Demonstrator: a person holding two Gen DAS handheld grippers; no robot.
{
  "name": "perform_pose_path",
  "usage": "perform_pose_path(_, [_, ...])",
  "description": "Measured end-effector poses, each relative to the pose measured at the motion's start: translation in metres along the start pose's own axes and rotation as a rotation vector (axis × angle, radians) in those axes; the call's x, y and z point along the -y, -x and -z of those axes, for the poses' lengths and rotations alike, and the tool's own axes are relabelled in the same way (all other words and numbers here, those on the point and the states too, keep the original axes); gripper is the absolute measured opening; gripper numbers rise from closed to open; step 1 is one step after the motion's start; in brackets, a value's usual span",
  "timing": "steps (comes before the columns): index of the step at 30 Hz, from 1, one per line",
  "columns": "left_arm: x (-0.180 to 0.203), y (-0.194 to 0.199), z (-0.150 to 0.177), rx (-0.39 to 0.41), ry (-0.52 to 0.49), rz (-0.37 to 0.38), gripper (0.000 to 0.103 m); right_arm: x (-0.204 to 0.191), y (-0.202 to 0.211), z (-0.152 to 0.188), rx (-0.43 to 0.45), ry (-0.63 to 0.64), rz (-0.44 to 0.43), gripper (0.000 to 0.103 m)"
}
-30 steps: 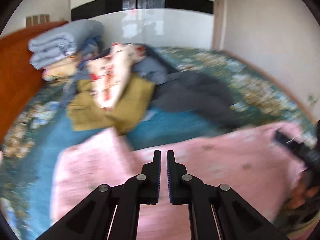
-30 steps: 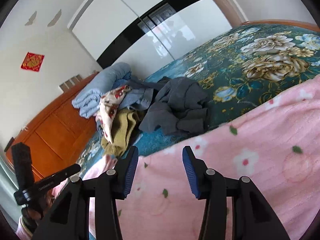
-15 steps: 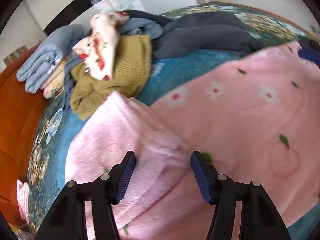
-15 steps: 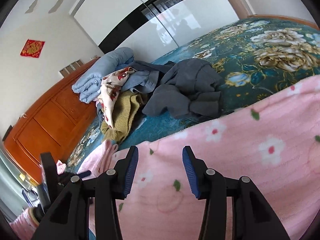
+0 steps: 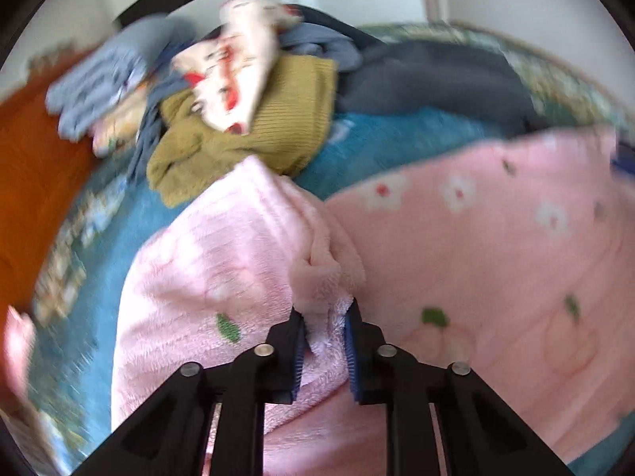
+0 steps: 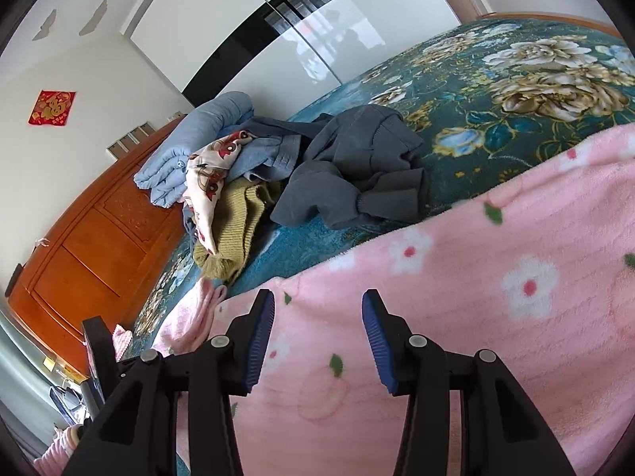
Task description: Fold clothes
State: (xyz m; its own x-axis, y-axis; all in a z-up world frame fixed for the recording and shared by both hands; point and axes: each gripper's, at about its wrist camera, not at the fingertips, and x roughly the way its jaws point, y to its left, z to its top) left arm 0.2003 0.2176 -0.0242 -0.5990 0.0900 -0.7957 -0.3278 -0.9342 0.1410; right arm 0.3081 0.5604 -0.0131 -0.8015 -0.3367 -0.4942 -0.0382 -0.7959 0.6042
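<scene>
Pink fleece garment: your left tool is pinching its bunched fold; right tool is hovering unclenched; you are best lifting evenly

The blanket lies spread on the bed, covering its near part. Beyond the blanket, on the bed, sits a heap of clothes: the sweater lies nearest the blanket's far edge, the printed cloth lies on the sweater, and the jacket lies right of the sweater. The quilt is behind the sweater, against the headboard, which runs along the bed's left side. The left tongs sit at a bunched fold on the blanket's left part, the fold between them. The right tongs sit over the blanket's near middle, right of that fold.
</scene>
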Motion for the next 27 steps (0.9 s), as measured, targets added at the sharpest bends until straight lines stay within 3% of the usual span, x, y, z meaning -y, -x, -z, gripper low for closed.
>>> perform_pose_path(5, [-0.025, 0.067, -0.019, 0.154, 0.113, 0.131, 0.017, 0.004, 0.004, -0.001, 0.005, -0.016, -0.003, 0.047])
perform_pose_path(13, [0.053, 0.096, -0.022, 0.157, -0.049, 0.323, 0.019, 0.006, -0.001, 0.0, -0.006, -0.041, -0.011, 0.047])
perform_pose_path(15, [0.073, 0.079, -0.015, 0.09, -0.043, 0.372, 0.019, 0.006, -0.001, 0.0, -0.006, -0.038, -0.009, 0.047])
perform_pose_path(21, [0.12, 0.047, 0.004, -0.012, 0.009, 0.446, 0.022, 0.004, 0.004, 0.001, -0.005, -0.013, -0.013, 0.047])
perform_pose_path(22, [0.127, 0.043, 0.006, -0.026, 0.016, 0.456, 0.023, 0.004, 0.004, 0.001, -0.011, -0.017, -0.029, 0.047])
perform_pose_path(27, [0.107, 0.056, 0.009, -0.023, 0.05, 0.509, 0.048, -0.006, -0.005, 0.005, -0.099, -0.049, -0.231, 0.048])
